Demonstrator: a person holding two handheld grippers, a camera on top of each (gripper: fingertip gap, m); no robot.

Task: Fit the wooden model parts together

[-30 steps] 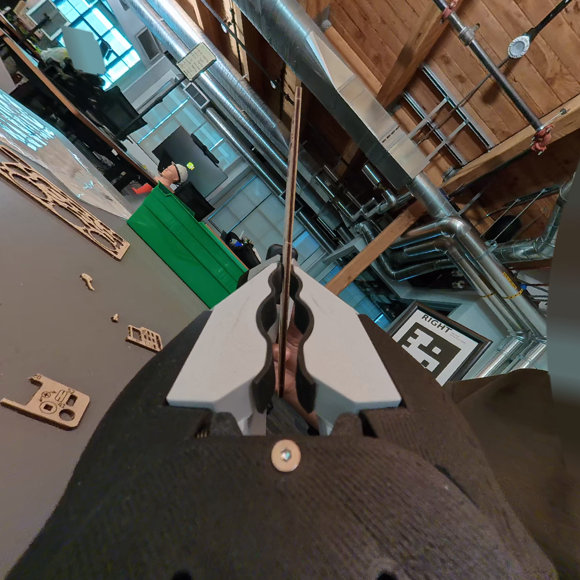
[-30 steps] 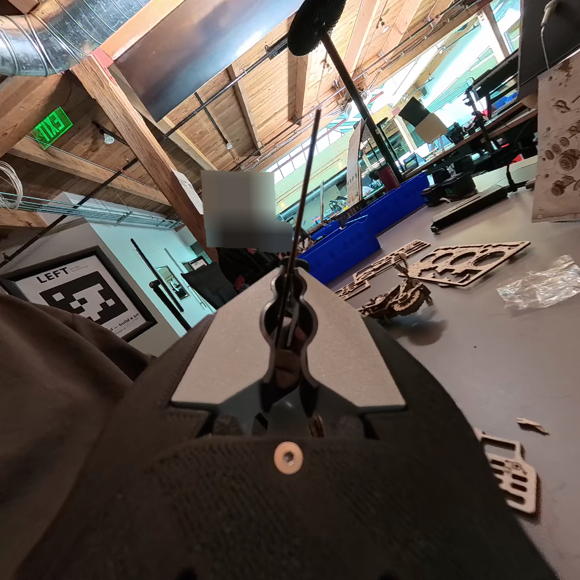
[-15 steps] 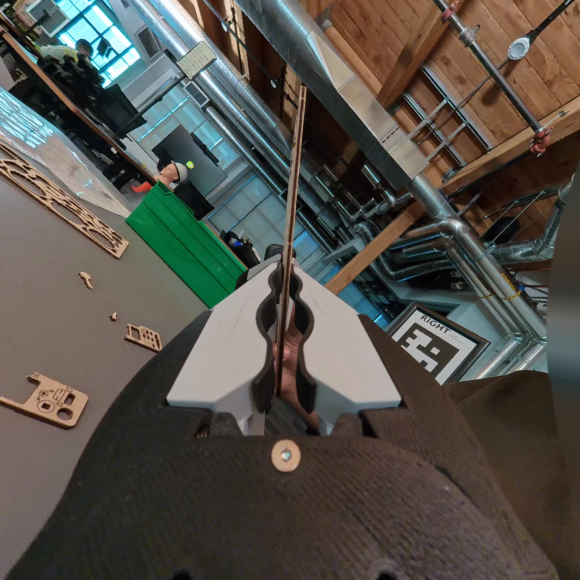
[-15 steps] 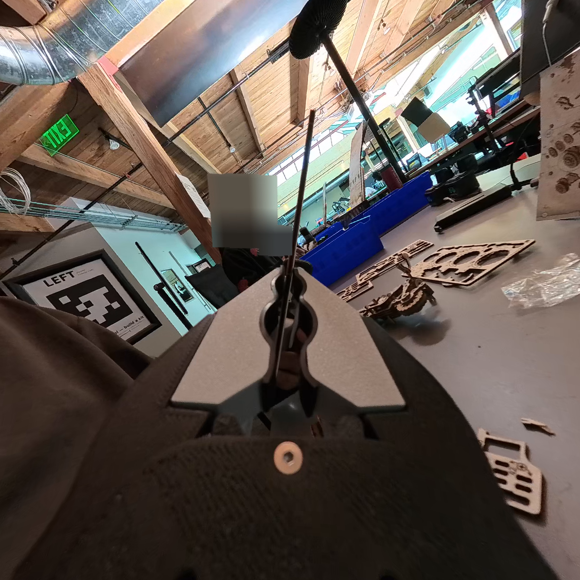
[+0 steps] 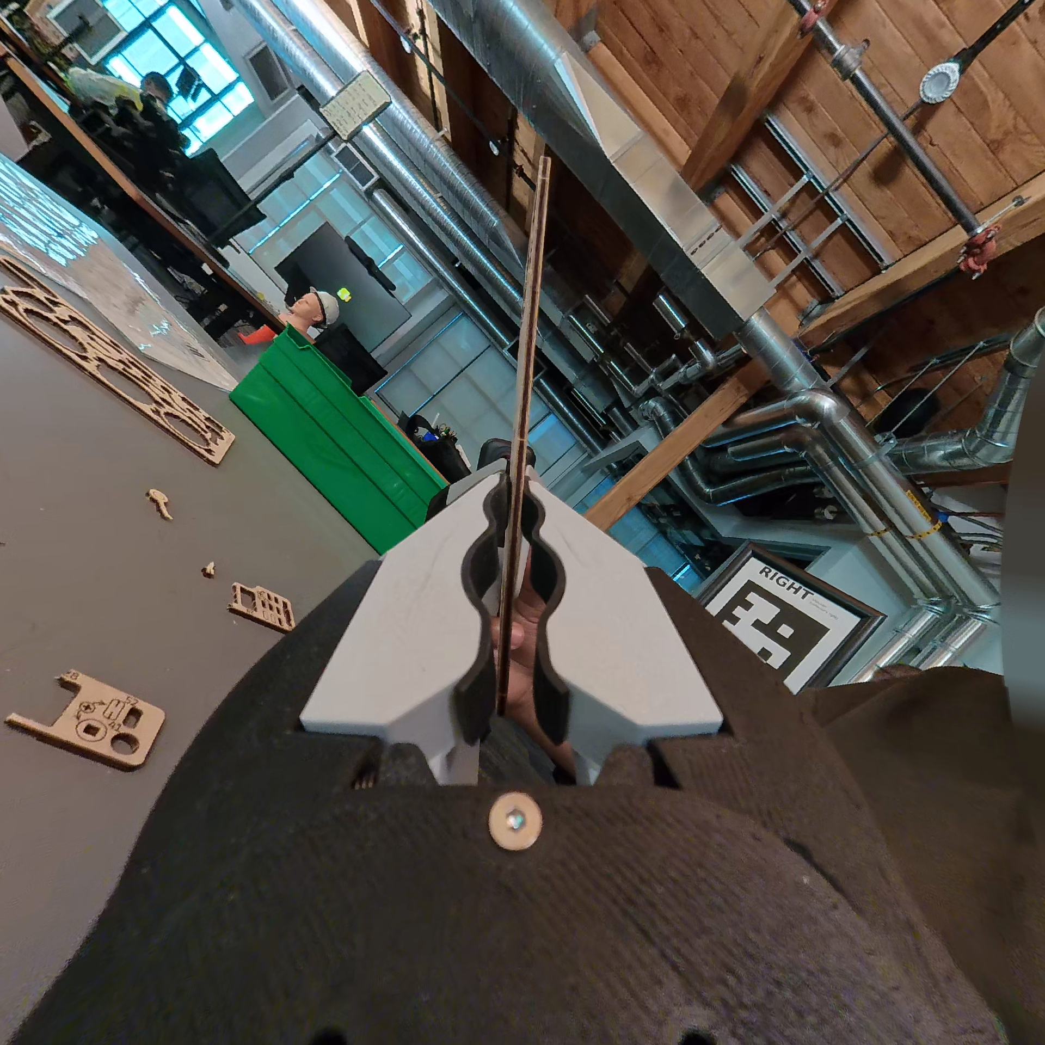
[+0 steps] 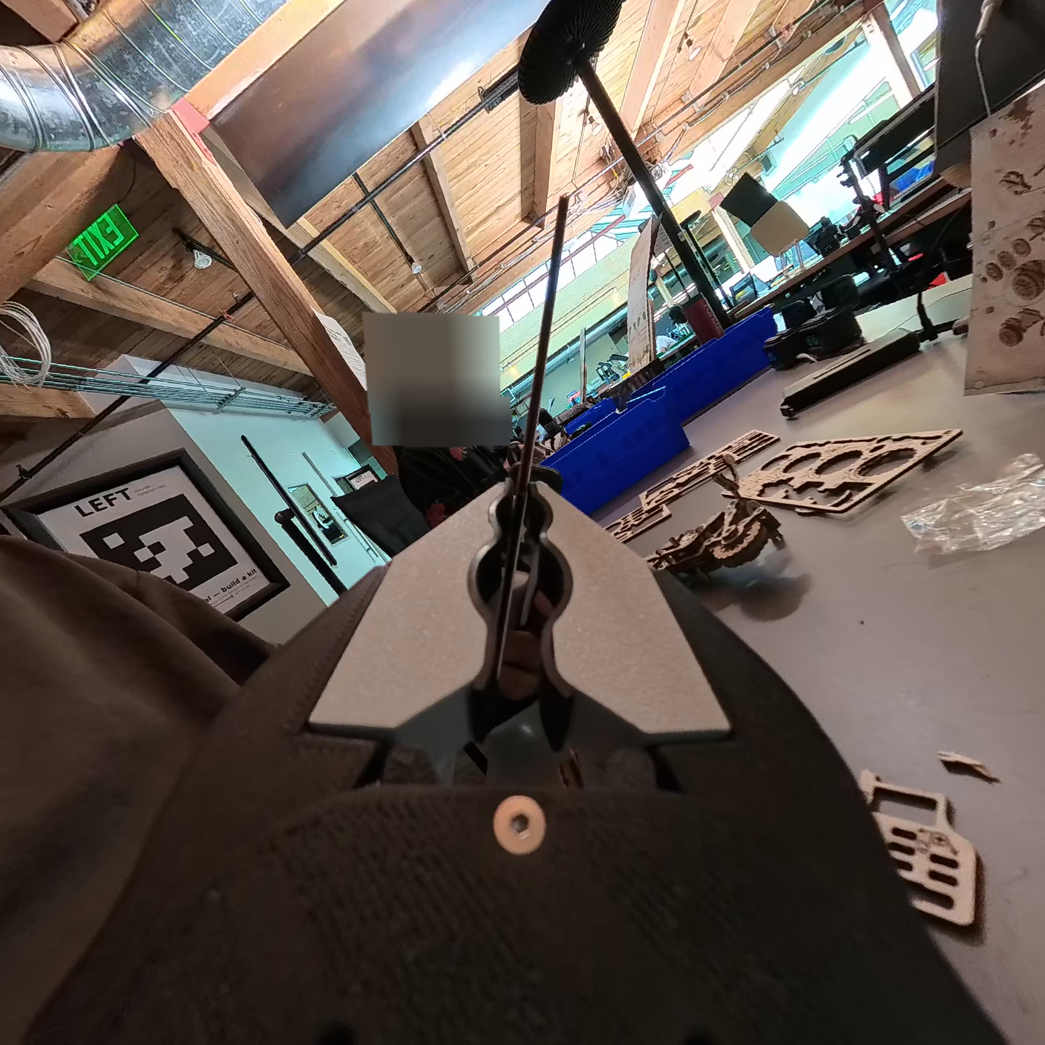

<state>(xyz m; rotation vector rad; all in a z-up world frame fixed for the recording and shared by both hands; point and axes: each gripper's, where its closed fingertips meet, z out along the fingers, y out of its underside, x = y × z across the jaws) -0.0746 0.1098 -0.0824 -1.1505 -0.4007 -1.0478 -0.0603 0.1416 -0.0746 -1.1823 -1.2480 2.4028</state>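
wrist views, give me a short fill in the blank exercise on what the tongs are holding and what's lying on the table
1. The left tongs are shut on a thin wooden sheet seen ____-on.
2. The storage bin past the table edge in the left wrist view is ____.
3. In the right wrist view, the half-built wooden model rests on the ____ table.
4. The crumpled plastic wrap lies to the ____ of that model.

Missing words: edge; green; grey; right

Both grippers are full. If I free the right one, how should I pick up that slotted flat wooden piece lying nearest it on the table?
The slotted piece lies flat on the table, so likely come from above and pinch across its narrower width, on the solid outer rails, not the slots.
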